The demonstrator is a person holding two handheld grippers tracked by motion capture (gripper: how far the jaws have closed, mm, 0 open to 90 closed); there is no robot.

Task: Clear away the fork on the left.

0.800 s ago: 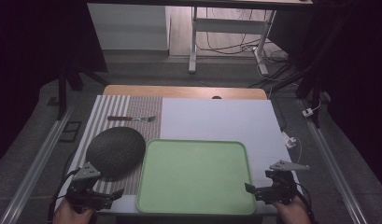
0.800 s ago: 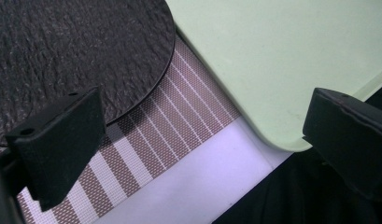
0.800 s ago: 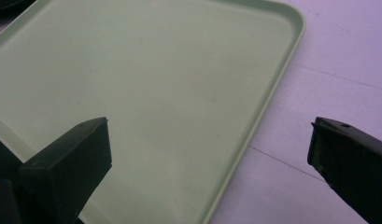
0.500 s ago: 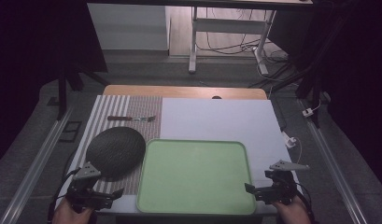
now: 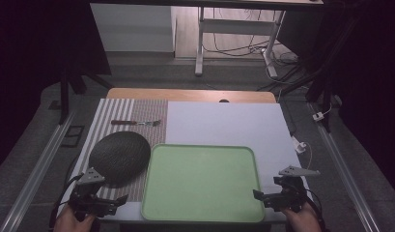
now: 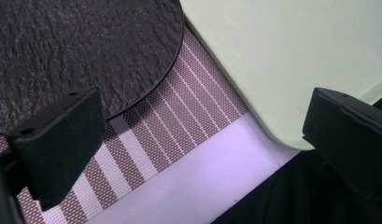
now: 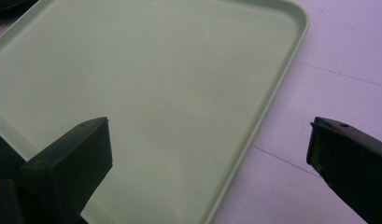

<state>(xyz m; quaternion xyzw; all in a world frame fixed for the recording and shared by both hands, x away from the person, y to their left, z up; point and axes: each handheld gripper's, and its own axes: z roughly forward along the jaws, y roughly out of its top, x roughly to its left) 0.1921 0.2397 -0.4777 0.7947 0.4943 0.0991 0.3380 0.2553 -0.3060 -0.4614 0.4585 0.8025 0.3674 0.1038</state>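
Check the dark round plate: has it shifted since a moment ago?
No. The dark round plate lies on the striped mat, its right edge against the green tray, exactly as before.

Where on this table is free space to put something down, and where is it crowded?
Free: the green tray, and the white board behind it up to the wooden edge. Crowded: the striped mat on the left, with the dark round plate and a fork behind it.

I count one green tray (image 5: 203, 181), one dark round slate plate (image 5: 119, 155), one striped placemat (image 5: 121, 112), one fork (image 5: 136, 123).
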